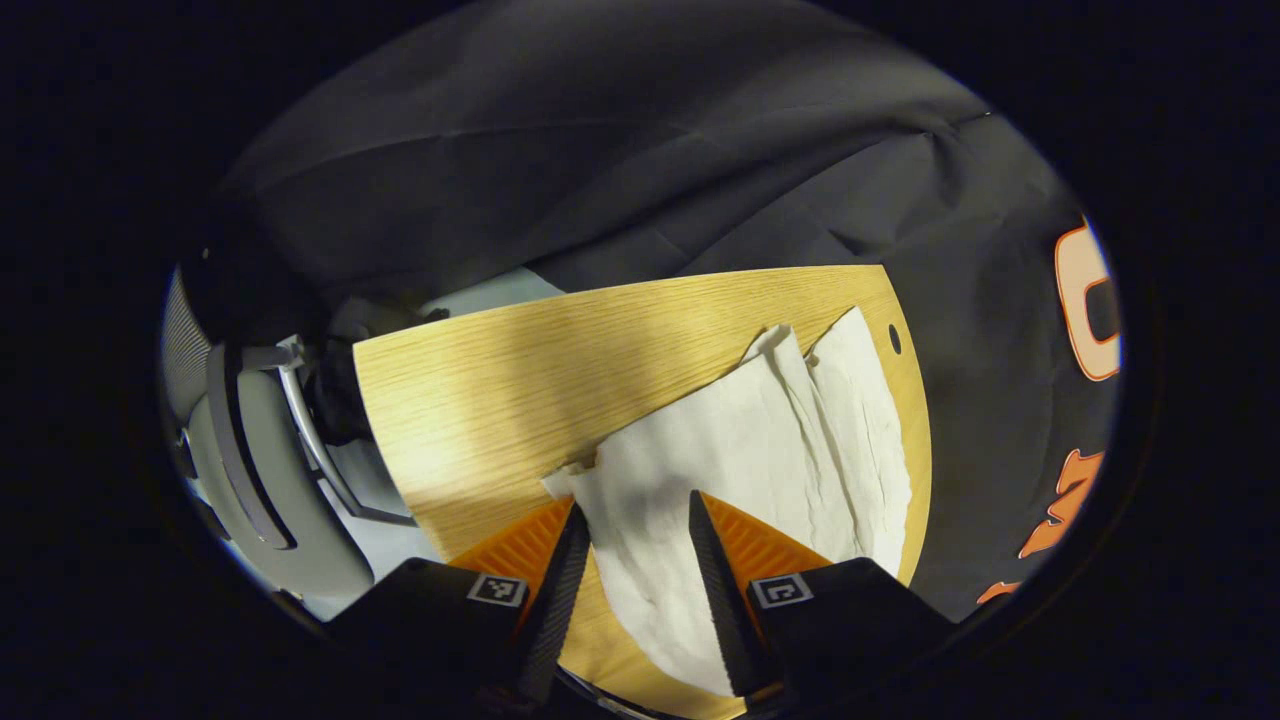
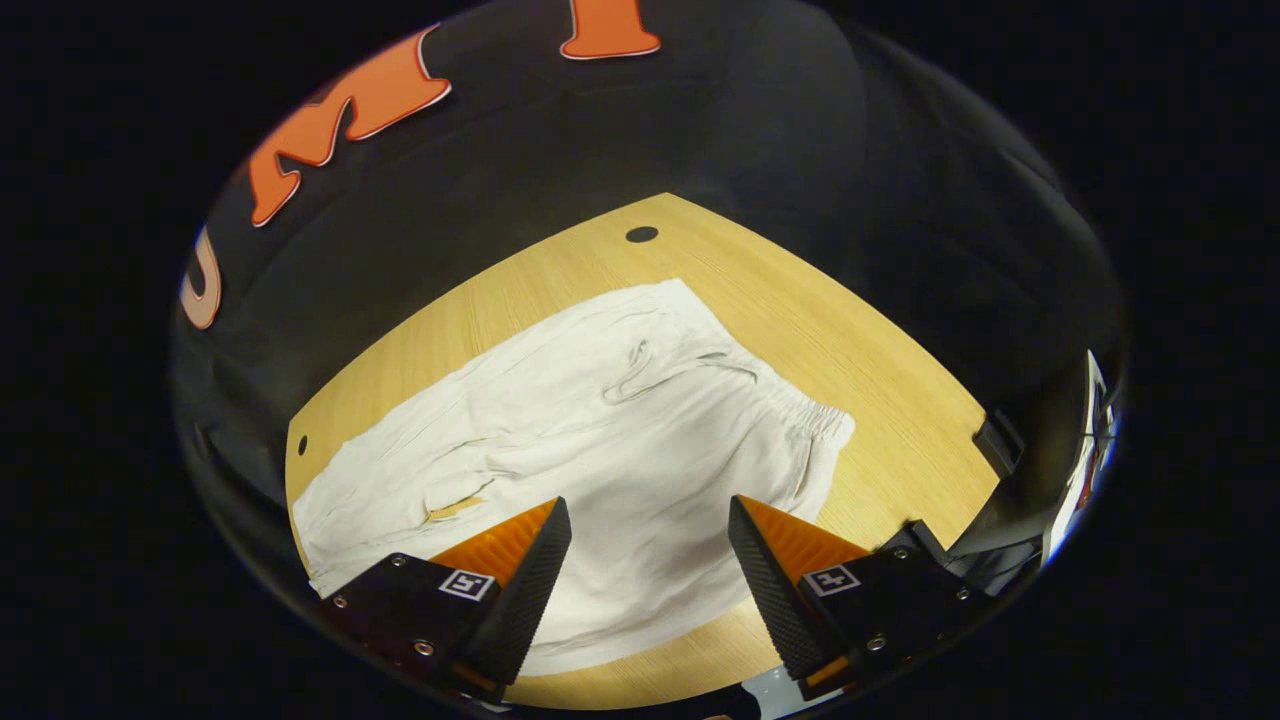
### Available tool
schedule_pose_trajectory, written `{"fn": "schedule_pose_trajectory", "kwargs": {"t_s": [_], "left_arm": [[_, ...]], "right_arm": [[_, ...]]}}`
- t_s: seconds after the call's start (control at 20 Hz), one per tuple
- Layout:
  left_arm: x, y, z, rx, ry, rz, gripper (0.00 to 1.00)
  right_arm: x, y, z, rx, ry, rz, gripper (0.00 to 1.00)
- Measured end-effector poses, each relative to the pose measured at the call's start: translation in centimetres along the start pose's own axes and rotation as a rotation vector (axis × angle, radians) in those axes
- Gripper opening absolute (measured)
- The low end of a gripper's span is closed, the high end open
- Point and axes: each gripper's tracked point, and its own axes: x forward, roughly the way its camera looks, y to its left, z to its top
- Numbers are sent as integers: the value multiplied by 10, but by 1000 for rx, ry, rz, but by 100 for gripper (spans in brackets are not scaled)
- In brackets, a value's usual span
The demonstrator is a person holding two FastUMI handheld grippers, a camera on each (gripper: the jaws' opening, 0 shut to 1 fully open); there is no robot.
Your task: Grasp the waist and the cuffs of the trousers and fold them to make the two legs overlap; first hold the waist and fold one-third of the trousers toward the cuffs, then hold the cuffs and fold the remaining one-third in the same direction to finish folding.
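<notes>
White trousers (image 2: 600, 420) lie flat on a light wooden table (image 2: 830, 340). Their elastic waist with a drawstring (image 2: 650, 365) is at the right in the right gripper view, and the legs run off to the left. My right gripper (image 2: 650, 520) hovers open over the seat area, nothing between its fingers. In the left gripper view the trousers' legs (image 1: 760, 450) spread out ahead, with the cuff end (image 1: 570, 485) close to the fingertips. My left gripper (image 1: 632, 520) stands open above that end, touching nothing that I can see.
A grey office chair (image 1: 260, 450) stands off the table's left side in the left gripper view. Small round holes (image 2: 641, 234) mark the tabletop's corners. A dark object (image 2: 1000, 440) sits at the table's right edge. Black cloth walls surround the table.
</notes>
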Motion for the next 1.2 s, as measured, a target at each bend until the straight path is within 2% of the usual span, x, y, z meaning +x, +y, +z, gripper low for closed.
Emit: {"fn": "schedule_pose_trajectory", "kwargs": {"t_s": [0.1, 0.2, 0.25, 0.4, 0.45, 0.5, 0.55, 0.8, 0.95, 1.1, 1.2], "left_arm": [[3, -8, 4, -23, -7, -2, 53], [10, -14, 7, -23, -14, -16, 51], [13, -13, 6, -21, -6, 0, 51], [19, -17, 8, -3, -14, -1, 17], [21, -20, 6, -2, -25, -19, 15], [18, -20, 7, 11, -28, -18, 8], [16, -19, 5, 18, -36, -6, 5], [-13, -32, -1, 87, -102, -14, 6], [-30, -44, 1, 95, -122, -40, 5], [-42, -53, 1, 122, -128, -48, 4], [-49, -58, 1, 160, -128, -38, 4]], "right_arm": [[4, -14, -4, 26, 22, -4, 95], [9, -31, -6, 43, 36, -11, 95], [11, -40, -7, 54, 48, -18, 95], [20, -66, -8, 94, 68, -23, 95], [24, -72, -8, 102, 80, -24, 95], [27, -78, -11, 107, 92, -23, 95], [31, -82, -11, 110, 104, -22, 95], [46, -101, -7, 145, 133, -14, 93], [56, -113, -8, 147, 165, -14, 92], [70, -121, -7, 161, 181, -19, 85], [79, -127, -5, 181, 192, -31, 84]]}}
